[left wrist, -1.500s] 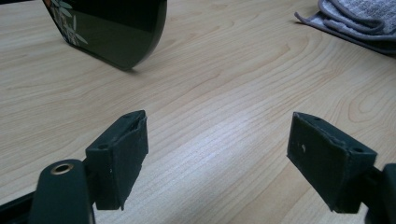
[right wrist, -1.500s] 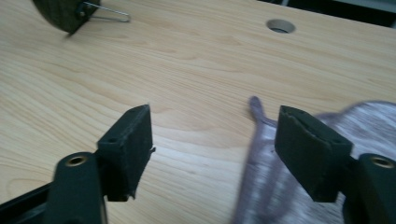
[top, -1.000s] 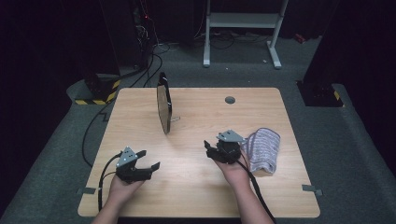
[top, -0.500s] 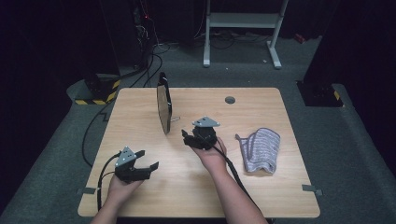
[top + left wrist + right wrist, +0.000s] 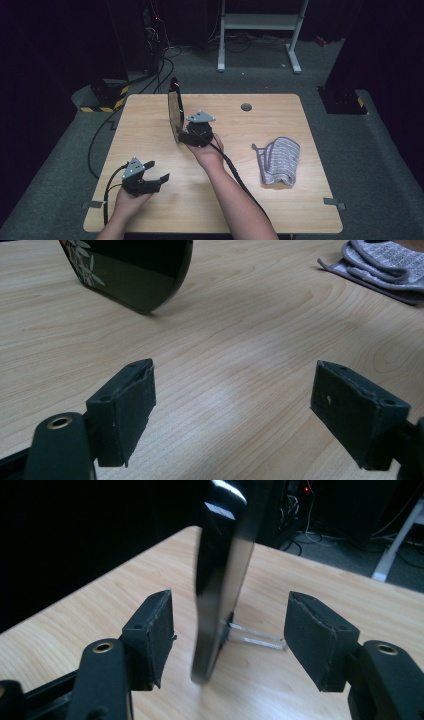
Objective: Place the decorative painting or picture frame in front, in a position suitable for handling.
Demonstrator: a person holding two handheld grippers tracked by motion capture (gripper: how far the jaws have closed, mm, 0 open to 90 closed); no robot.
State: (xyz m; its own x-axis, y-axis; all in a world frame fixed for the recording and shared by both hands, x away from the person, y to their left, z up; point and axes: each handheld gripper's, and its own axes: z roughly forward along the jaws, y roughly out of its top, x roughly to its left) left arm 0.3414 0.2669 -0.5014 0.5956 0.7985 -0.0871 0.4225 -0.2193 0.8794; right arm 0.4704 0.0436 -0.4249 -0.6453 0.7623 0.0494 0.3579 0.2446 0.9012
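Straddling a glossy black plate [image 5: 220, 580] on edge, right hand-held gripper [image 5: 230, 635], jaws apart, closing.

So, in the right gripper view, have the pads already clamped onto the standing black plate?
No: the black plate stands edge-on between the right gripper's pads, with wood showing in the gap on both sides.

The plate's [image 5: 222, 575] top ran off the right gripper view's upper edge; the cloth [image 5: 385, 267] was cropped at the left gripper view's corner.
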